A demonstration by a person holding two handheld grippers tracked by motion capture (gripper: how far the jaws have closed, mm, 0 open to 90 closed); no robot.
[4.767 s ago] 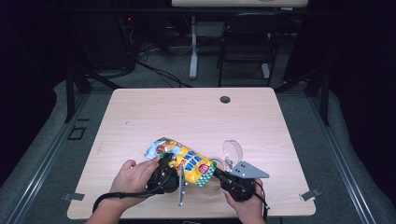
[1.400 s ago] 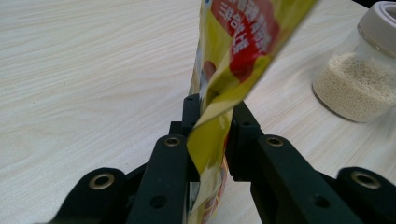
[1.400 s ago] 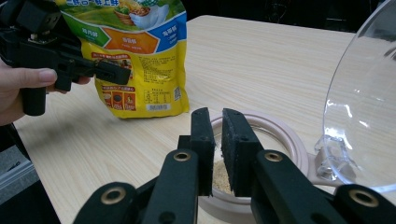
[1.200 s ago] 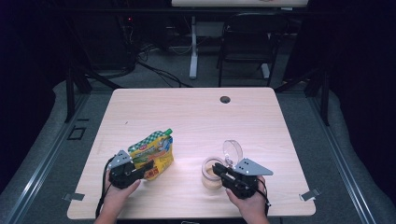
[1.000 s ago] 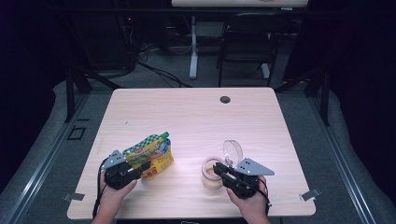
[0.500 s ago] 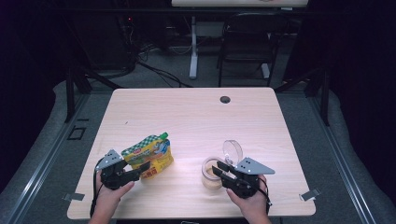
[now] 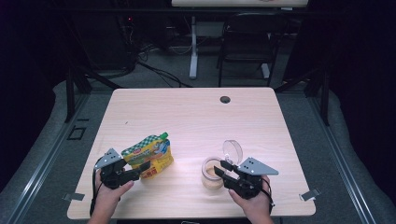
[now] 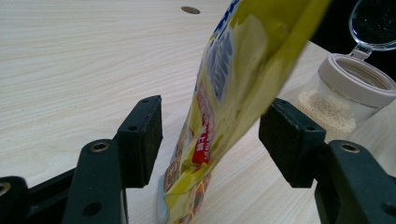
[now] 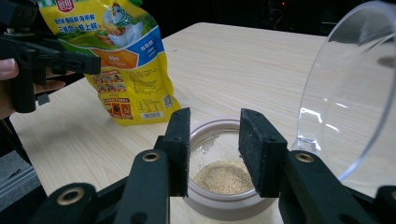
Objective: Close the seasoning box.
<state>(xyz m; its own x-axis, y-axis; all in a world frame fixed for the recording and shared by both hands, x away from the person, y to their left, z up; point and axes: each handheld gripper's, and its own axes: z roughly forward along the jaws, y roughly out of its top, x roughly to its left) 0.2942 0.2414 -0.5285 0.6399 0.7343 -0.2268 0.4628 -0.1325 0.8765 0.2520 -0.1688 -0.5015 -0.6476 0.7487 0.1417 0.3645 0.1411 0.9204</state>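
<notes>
A yellow and green food pouch [image 7: 149,156] stands upright on the table's front left. My left gripper [image 7: 140,171] is open around its lower part, with a gap on both sides of the pouch [image 8: 233,93] in the left gripper view. A clear jar [image 7: 212,173] with tan powder at its bottom stands at the front right, its hinged clear lid [image 7: 232,150] flipped up. My right gripper [image 7: 219,171] is at the jar's near rim. In the right gripper view its jaws stand a narrow gap apart over the jar's mouth [image 9: 224,177], gripping nothing.
The wooden table [image 7: 196,116] has a dark cable hole [image 7: 225,99] near its far edge. A chair [image 7: 243,42] and desk legs stand beyond the table. Metal clips [image 7: 309,194] sit at the front corners.
The pouch, earlier tipped over the jar, now stands at the left. My left gripper has let go and drawn back slightly. The right gripper has stayed at the jar.
</notes>
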